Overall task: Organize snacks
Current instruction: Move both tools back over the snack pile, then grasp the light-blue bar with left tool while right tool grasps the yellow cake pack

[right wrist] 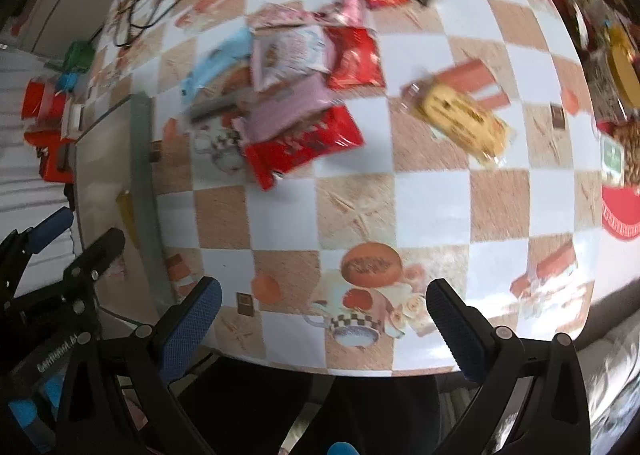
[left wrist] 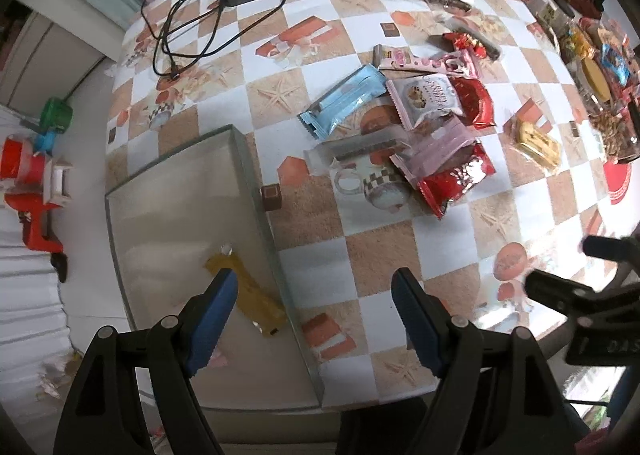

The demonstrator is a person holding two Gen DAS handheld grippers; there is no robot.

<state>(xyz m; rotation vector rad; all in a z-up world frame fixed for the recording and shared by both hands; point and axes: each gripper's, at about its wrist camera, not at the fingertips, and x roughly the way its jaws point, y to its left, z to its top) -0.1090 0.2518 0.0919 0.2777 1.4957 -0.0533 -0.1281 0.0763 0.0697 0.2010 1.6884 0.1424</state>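
A pile of snack packets (left wrist: 412,123) lies mid-table: a light blue packet (left wrist: 344,101), pink cookie packets, and red packets (left wrist: 456,179). The same pile (right wrist: 292,95) shows blurred in the right wrist view. A yellow biscuit pack (left wrist: 538,143) (right wrist: 464,121) lies apart to the right. A clear glass tray (left wrist: 256,191) at the table's left holds one yellow snack bar (left wrist: 252,295). My left gripper (left wrist: 316,291) hangs open over the tray's right wall, nothing between its fingers. My right gripper (right wrist: 324,303) stands open and empty above the table's near edge.
A black charger with cable (left wrist: 224,11) lies at the table's far left. More snacks and jars (left wrist: 592,67) crowd the far right edge. A red lid (right wrist: 624,211) sits at the right. Red and green items (left wrist: 32,183) lie on the surface left of the table.
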